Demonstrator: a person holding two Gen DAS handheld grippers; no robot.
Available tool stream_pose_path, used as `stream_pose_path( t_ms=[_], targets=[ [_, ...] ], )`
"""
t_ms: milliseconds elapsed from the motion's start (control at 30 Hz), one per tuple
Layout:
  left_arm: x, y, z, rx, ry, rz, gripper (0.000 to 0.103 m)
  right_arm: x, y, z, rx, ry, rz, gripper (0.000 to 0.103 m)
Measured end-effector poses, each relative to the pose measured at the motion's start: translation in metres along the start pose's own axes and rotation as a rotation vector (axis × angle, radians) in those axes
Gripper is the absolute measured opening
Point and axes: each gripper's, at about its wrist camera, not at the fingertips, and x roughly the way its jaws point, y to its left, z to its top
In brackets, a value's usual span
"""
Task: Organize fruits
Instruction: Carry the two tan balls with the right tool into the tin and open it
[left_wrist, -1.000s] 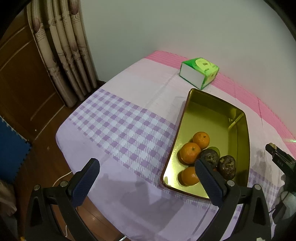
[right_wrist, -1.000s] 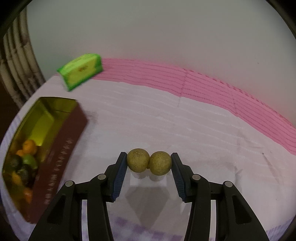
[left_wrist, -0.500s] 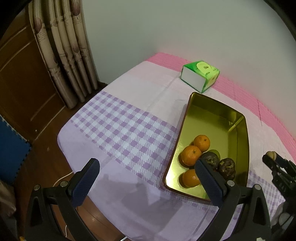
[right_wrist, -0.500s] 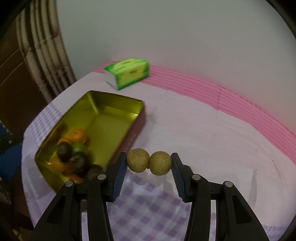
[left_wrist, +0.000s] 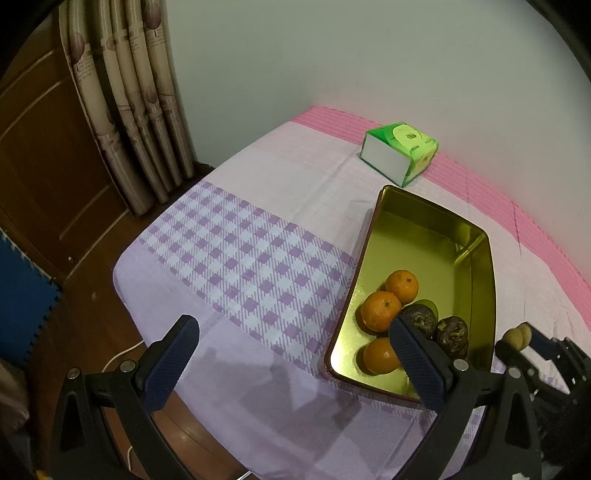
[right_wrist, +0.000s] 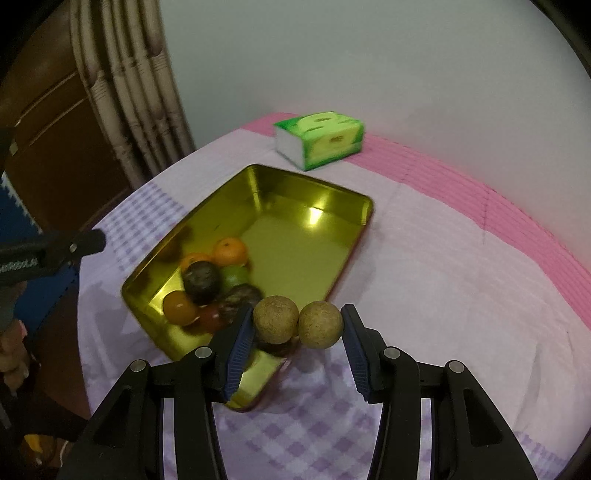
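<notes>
Right claw (right_wrist: 297, 325) clamping two longans (right_wrist: 297, 321) — above gold tray (right_wrist: 354, 236)

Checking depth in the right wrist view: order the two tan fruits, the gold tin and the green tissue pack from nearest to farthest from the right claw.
1. Two tan fruits: clamped between the right claw's pads.
2. Gold tin: ahead and left, its near corner below the claw.
3. Green tissue pack: beyond the tin, by the wall.

Right claw (right_wrist: 297, 347) clamped, tilted down; left claw (left_wrist: 295, 363) agape.
</notes>
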Motion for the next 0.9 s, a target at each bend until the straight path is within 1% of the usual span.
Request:
stream_pose_path(
  t_ms=[100,300,400,567,767,900],
  targets=[
    [-0.002,0.001,0.001,0.002,0.001,0.008,0.102,0.003,0.01,-0.001,-0.025,0.008,0.017,0.049],
    [-0.021,0.014,0.008,-0.002,-0.052,0.033,0.102,0.012,0.023,-0.004,-0.054,0.04,0.041,0.049],
    [-0.023,0.019,0.011,-0.011,-0.053,0.031,0.102,0.018,0.027,-0.006,-0.065,0.059,0.045,0.049],
    [-0.024,0.017,0.01,0.012,-0.041,0.021,0.102,0.03,0.029,-0.007,-0.067,0.086,0.045,0.049],
    [-0.019,0.003,0.006,0.056,-0.024,0.0,0.102,0.042,0.029,-0.008,-0.081,0.096,0.018,0.049],
    [-0.018,-0.008,0.001,0.106,-0.02,-0.036,0.102,0.047,0.03,-0.005,-0.089,0.093,-0.006,0.049]
  ],
)
